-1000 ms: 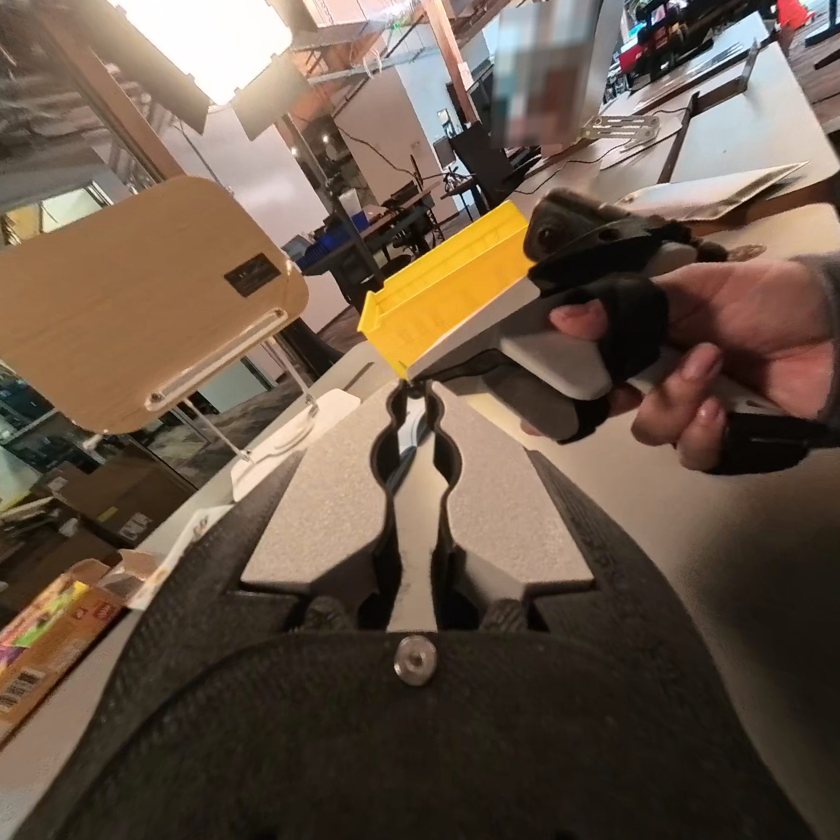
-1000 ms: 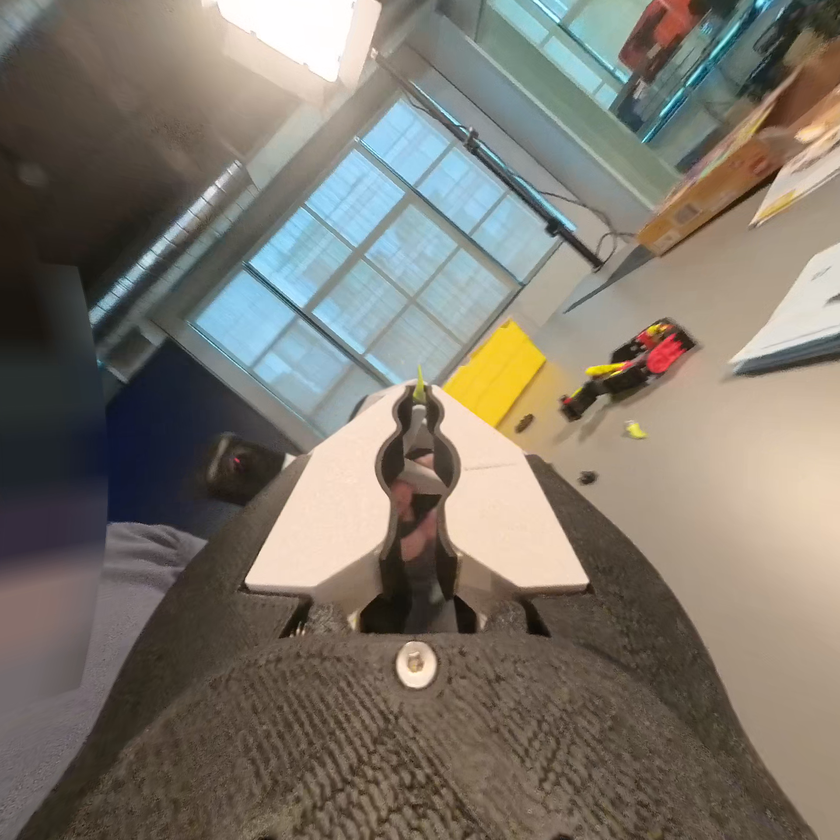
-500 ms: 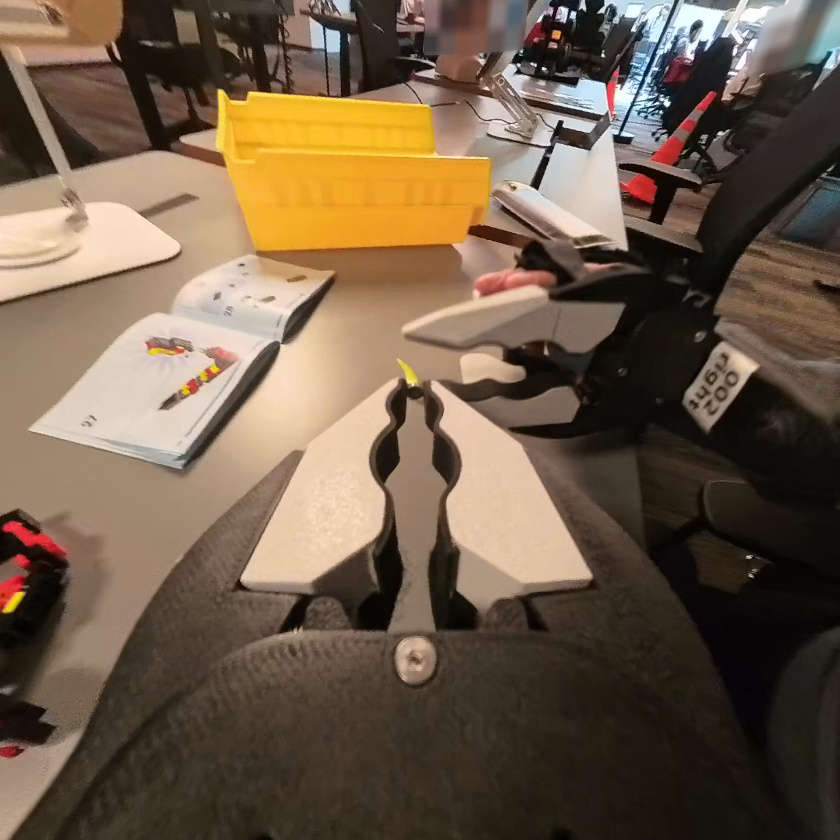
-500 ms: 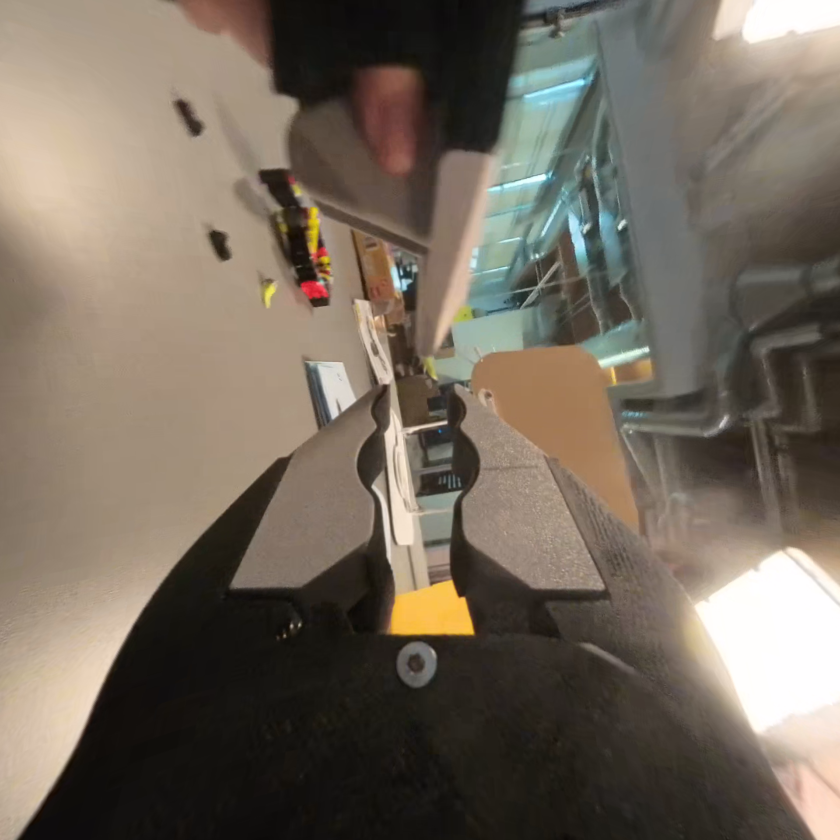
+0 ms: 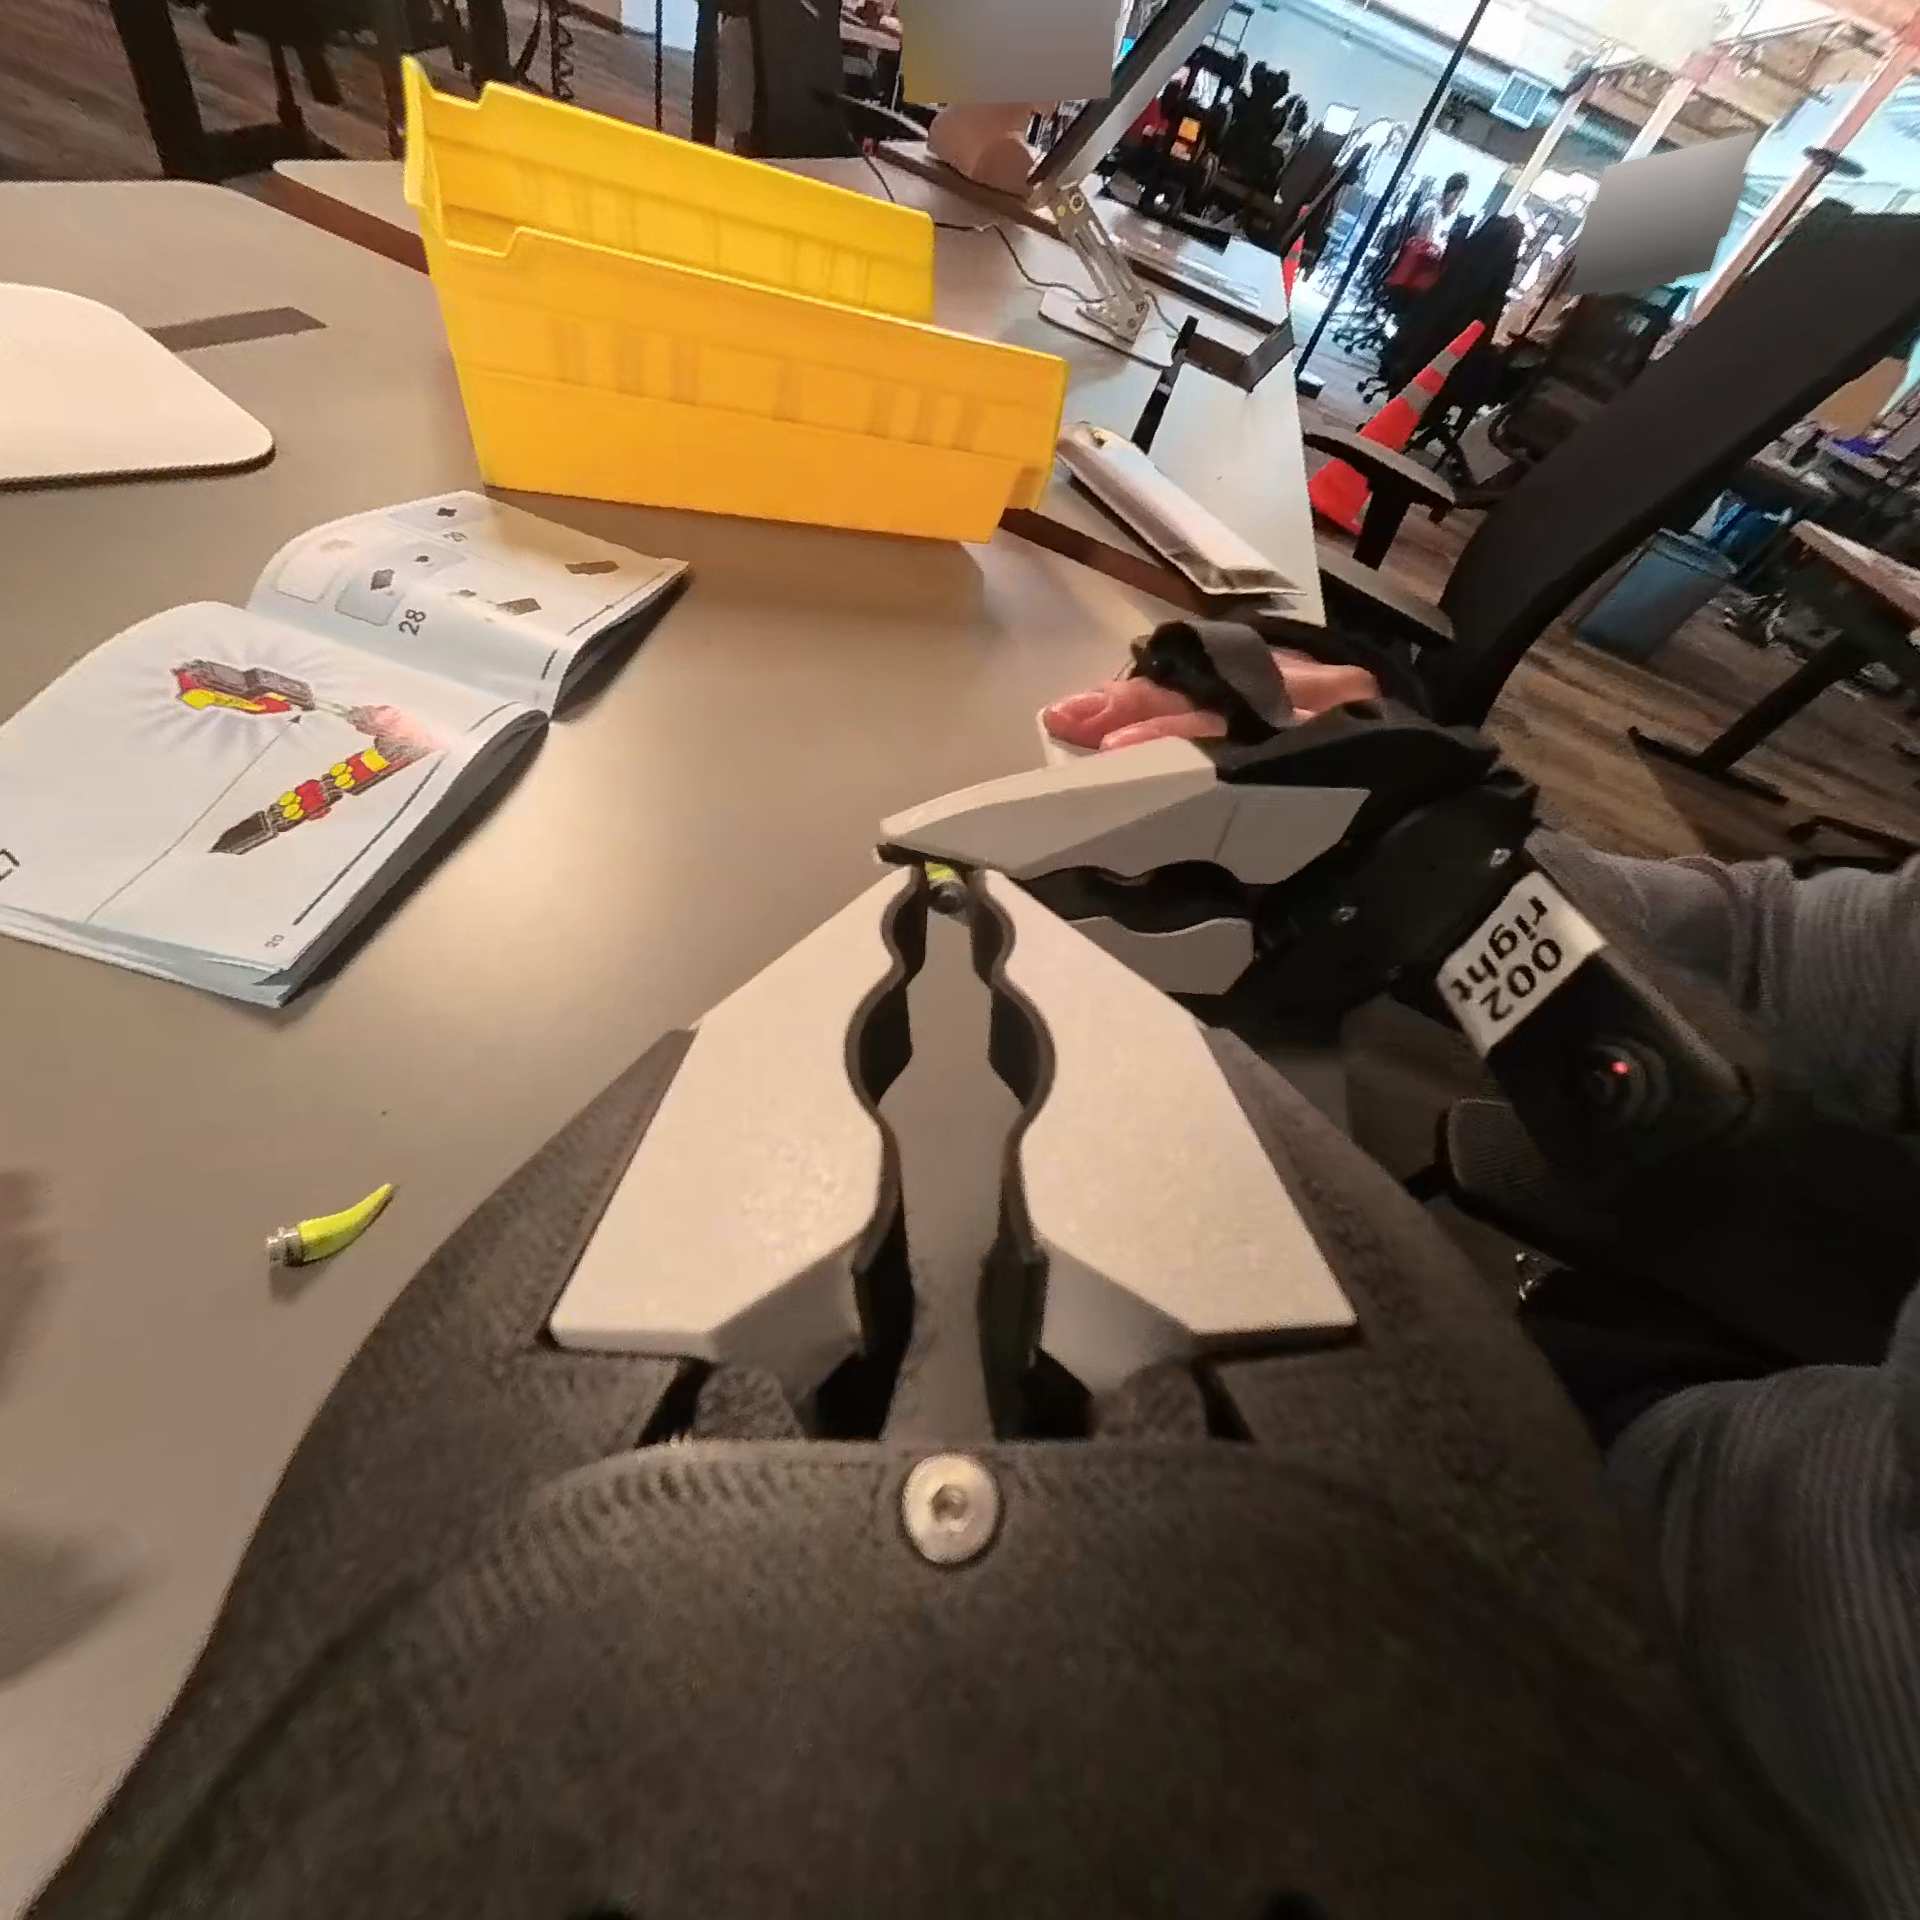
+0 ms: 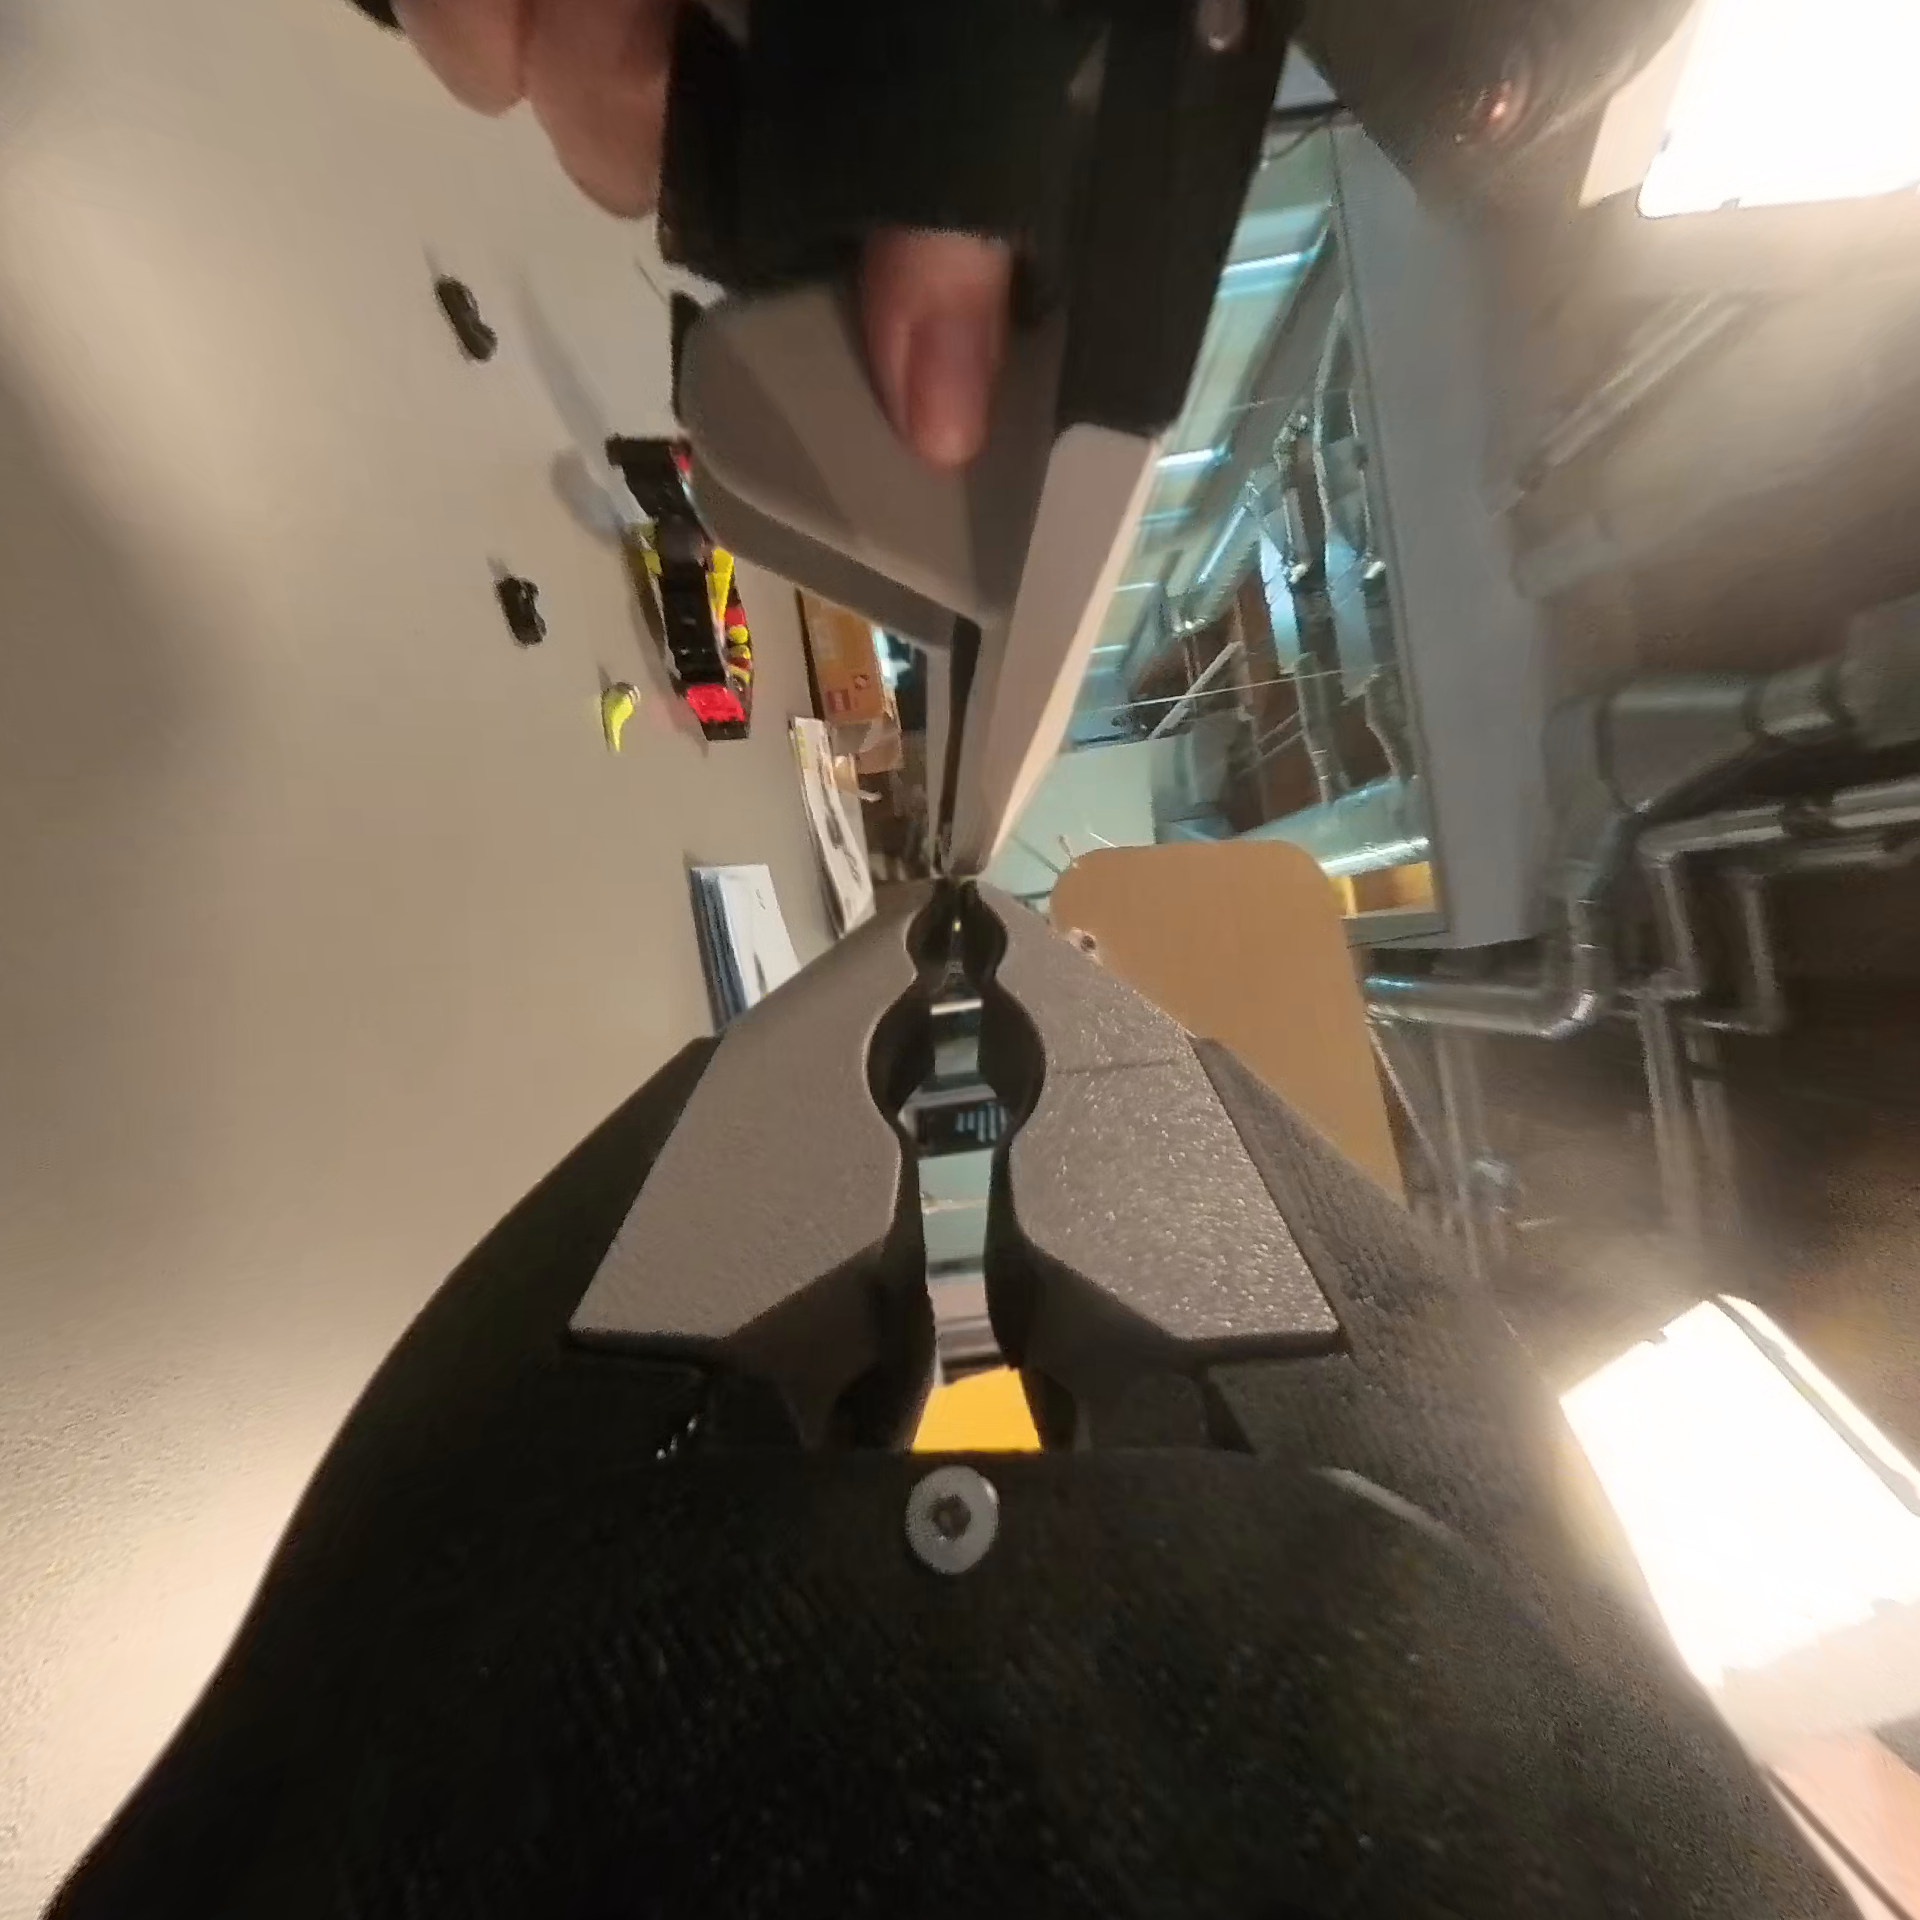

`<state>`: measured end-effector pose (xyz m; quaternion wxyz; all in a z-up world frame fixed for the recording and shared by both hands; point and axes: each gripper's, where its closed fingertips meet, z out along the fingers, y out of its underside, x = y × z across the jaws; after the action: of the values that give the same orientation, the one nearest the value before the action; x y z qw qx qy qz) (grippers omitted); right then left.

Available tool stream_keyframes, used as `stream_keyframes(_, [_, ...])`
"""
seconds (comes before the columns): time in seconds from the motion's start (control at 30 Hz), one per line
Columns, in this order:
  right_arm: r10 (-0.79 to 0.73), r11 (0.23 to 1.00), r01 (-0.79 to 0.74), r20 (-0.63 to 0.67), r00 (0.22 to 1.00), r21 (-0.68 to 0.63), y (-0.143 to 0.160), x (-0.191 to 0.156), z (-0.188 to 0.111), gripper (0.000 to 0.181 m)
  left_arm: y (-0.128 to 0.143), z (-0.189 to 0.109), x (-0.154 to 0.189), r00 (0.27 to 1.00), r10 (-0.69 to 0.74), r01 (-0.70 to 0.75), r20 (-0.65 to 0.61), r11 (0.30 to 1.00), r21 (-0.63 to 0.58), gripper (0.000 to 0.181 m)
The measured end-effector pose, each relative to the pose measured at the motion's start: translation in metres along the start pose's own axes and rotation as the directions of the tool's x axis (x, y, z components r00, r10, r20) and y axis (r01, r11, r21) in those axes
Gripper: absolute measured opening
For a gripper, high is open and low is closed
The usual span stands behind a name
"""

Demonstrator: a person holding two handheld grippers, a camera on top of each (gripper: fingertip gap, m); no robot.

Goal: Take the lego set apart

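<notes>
Left tool (image 5: 940, 885): closed on a lime claw piece (image 5: 943, 879), held clear above the desk (image 5: 727, 831).
Right tool (image 5: 902, 854): half a second ago it stood open and apart; now its tips have come in and, by the look of it, pinch the same claw piece from the side.
Meaning: two tools on one small part suggests that the claw's grey peg is about to be pulled off, one more step in the teardown.
Left wrist view only: a yellow bin (image 5: 727, 416) at the back of the desk, an open instruction booklet (image 5: 291, 727) and the lime colour of the held piece.
Right wrist view only: the lego model (image 6: 691, 592), black, red and yellow, mostly assembled on the desk well away from both tools, and two small black parts (image 6: 520, 608) beside it.
Both views: a second lime claw (image 5: 327, 1226) lying loose.
</notes>
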<state>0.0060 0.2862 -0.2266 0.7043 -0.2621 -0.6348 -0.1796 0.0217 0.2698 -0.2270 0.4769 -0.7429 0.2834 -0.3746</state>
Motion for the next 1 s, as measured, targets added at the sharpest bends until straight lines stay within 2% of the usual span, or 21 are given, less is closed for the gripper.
stream_keyframes(0.13, [0.031, 0.999, -0.030, 0.036, 0.999, -0.011, 0.003, -0.005, 0.004, 0.000, 0.002, -0.025, -0.008, 0.991, 0.121, -0.122, 0.062, 0.993, 0.006, 0.018])
stream_keyframes(0.23, [0.033, 0.999, -0.033, 0.060, 0.998, -0.007, 0.004, -0.018, 0.016, 0.000, 0.008, -0.063, -0.043, 0.929, 0.286, -0.285, 0.234, 0.958, -0.039, 0.021])
stream_keyframes(0.3, [0.024, 1.000, -0.025, 0.079, 0.997, 0.012, -0.002, -0.029, 0.028, 0.000, 0.020, -0.086, -0.075, 0.889, 0.343, -0.313, 0.305, 0.939, -0.143, 0.029])
stream_keyframes(0.47, [0.037, 0.996, -0.044, 0.096, 0.995, 0.075, -0.021, -0.039, 0.067, 0.000, 0.044, -0.110, -0.125, 0.899, 0.353, -0.273, 0.259, 0.915, -0.298, 0.040])
stream_keyframes(0.67, [-0.013, 0.995, 0.000, 0.141, 0.990, 0.097, -0.027, -0.057, 0.103, 0.000, 0.056, -0.104, -0.150, 0.909, 0.384, -0.293, 0.164, 0.866, -0.406, 0.048])
stream_keyframes(0.73, [-0.022, 0.995, 0.008, 0.149, 0.989, 0.094, -0.027, -0.059, 0.111, 0.000, 0.060, -0.102, -0.151, 0.883, 0.454, -0.369, 0.115, 0.825, -0.427, 0.050])
stream_keyframes(0.8, [-0.021, 0.995, 0.006, 0.156, 0.988, 0.096, -0.028, -0.061, 0.117, 0.000, 0.059, -0.104, -0.151, 0.800, 0.593, -0.504, 0.085, 0.743, -0.440, 0.048])
stream_keyframes(0.87, [-0.019, 0.995, 0.004, 0.163, 0.986, 0.097, -0.028, -0.062, 0.122, 0.000, 0.058, -0.108, -0.156, 0.663, 0.745, -0.630, 0.068, 0.605, -0.488, 0.048])
stream_keyframes(1.0, [-0.013, 0.995, -0.005, 0.184, 0.983, 0.096, -0.030, -0.066, 0.130, 0.000, 0.051, -0.115, -0.164, 0.263, 0.965, -0.805, 0.010, 0.225, -0.550, 0.047])
